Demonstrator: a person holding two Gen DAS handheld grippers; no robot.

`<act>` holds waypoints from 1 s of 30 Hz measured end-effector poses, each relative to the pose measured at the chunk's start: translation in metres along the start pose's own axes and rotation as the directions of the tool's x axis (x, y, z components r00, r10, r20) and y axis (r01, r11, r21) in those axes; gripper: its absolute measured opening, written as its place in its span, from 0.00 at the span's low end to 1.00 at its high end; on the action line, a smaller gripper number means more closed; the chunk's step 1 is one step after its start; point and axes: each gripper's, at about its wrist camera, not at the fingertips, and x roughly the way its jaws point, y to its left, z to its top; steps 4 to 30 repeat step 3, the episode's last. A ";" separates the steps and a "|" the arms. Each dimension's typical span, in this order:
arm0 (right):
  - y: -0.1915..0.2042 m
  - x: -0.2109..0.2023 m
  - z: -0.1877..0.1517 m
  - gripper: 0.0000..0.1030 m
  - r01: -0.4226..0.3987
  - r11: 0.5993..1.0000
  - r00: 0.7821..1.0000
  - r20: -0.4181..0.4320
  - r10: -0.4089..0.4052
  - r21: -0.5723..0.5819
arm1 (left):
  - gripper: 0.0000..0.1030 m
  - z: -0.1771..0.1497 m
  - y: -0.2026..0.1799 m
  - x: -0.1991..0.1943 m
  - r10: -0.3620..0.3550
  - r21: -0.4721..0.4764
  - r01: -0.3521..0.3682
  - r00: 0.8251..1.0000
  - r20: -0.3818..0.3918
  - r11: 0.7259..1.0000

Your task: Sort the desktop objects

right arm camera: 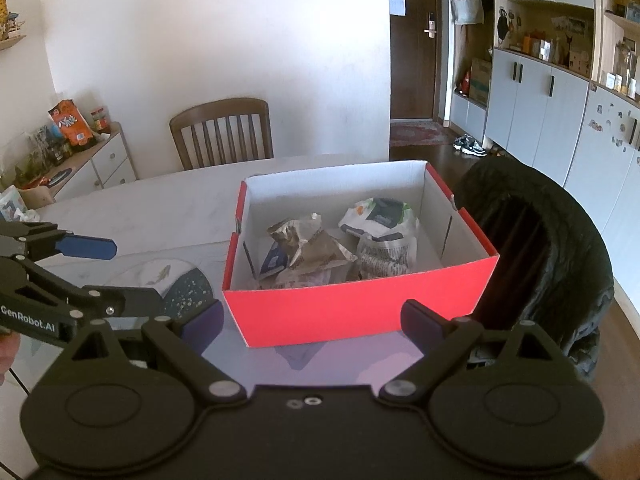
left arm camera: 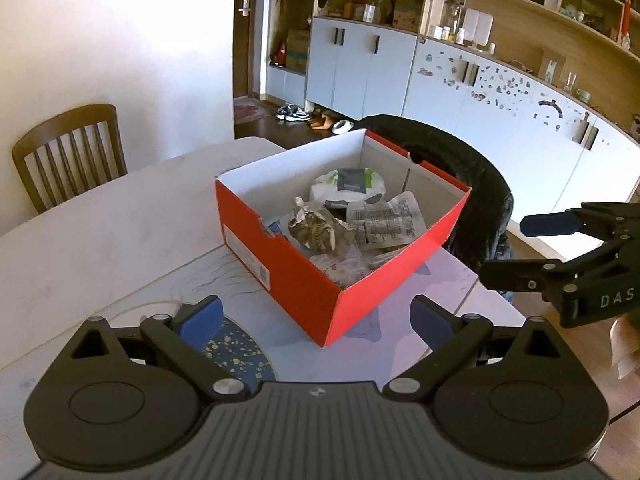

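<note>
Right wrist view: a red cardboard box (right arm camera: 360, 308) is sitting open on the pale table (right arm camera: 160, 204), holding a crumpled brown foil bag (right arm camera: 308, 242), a white-and-green pouch (right arm camera: 380, 216), a printed white sachet (right arm camera: 384, 256) and a blue-labelled packet (right arm camera: 274, 260) (all piled loosely on its floor). The right gripper (right arm camera: 310, 322) is hovering just short of the box, fingers spread wide and gripping nothing. The left gripper (left arm camera: 316, 318) is doing likewise at the box's corner, wide apart and bare.
</note>
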 end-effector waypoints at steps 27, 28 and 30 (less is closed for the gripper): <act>0.000 -0.001 0.000 0.93 0.001 1.000 1.000 -0.002 -0.001 0.004 | 0.97 0.000 -0.001 -0.002 -0.002 0.008 0.002 1.000 0.003 1.000; 0.000 -0.001 0.000 0.93 0.001 1.000 1.000 -0.002 -0.001 0.004 | 0.97 0.000 -0.001 -0.002 -0.002 0.008 0.002 1.000 0.003 1.000; 0.000 -0.001 0.000 0.93 0.001 1.000 1.000 -0.002 -0.001 0.004 | 0.97 0.000 -0.001 -0.002 -0.002 0.008 0.002 1.000 0.003 1.000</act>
